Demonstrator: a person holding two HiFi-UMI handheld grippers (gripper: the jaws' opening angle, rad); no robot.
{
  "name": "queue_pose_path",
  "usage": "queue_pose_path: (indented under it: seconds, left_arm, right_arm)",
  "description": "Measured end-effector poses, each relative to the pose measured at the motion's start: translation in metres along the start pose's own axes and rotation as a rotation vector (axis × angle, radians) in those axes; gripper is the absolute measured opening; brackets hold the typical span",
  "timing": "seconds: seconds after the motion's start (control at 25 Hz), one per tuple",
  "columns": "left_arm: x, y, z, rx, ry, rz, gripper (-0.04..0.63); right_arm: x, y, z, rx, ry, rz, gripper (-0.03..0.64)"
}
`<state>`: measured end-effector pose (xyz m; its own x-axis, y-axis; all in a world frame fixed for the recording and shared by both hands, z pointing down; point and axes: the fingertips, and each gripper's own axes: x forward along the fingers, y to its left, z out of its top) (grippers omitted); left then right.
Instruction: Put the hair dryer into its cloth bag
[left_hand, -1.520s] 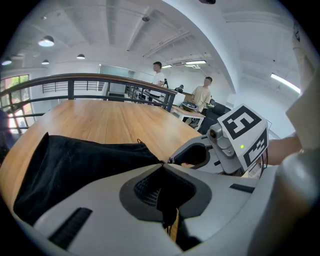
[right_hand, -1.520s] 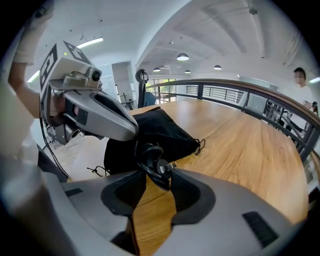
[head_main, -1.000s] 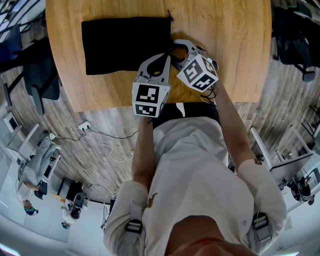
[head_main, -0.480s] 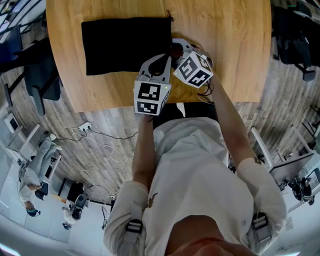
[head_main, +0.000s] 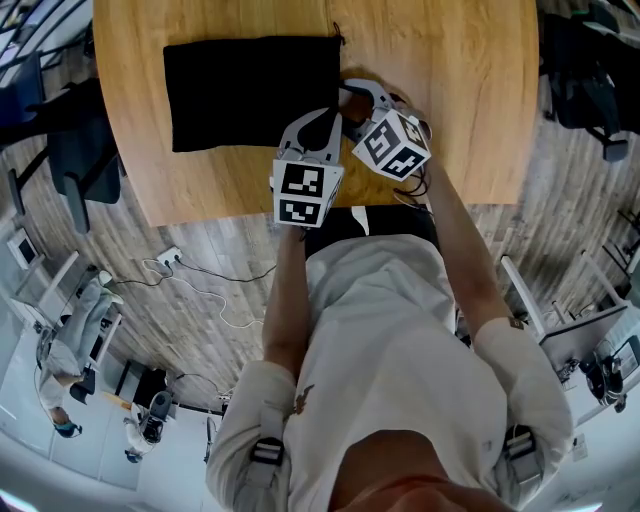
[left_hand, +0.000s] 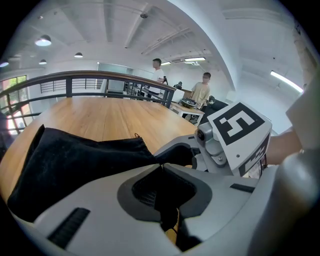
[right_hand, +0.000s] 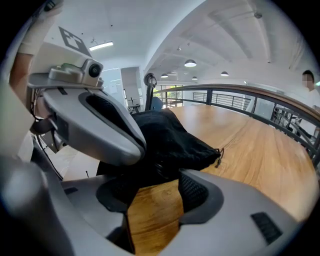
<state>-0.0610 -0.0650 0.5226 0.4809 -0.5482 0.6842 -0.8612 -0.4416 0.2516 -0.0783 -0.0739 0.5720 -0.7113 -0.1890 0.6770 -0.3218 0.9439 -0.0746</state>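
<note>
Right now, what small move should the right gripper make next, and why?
Probably ease the right gripper forward onto the edge of the cloth bag: its fingers have just been opening, only table between them, while the left gripper seems to pinch the bag.

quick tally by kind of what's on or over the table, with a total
black cloth bag: 1
grippers: 2 (left gripper shut on the bag's edge; right gripper has jaws that have just been opening, with nothing gripped between them)
wooden table: 1
total: 4
</note>
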Motion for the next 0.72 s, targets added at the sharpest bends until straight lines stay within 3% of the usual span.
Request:
queue_pose_path:
  seconds: [0.32,0.48,0.72]
  left_arm:
    - [-0.008,-0.002,0.011,0.031,-0.028,-0.003,0.039]
    - [-0.016,0.002,0.015,0.054,-0.042,0.017,0.052]
    - [-0.033,0.004,0.033,0.069,-0.111,0.025,0.043]
  right_arm:
    - [-0.049,-0.018,-0.020,0.069,0.010,-0.127,0.253]
    - [-0.078,-0.029,-0.008,0.135,-0.063,-0.228,0.134]
    - [-0.115,-0.033,0.023,0.164,-0.151,-0.317,0.045]
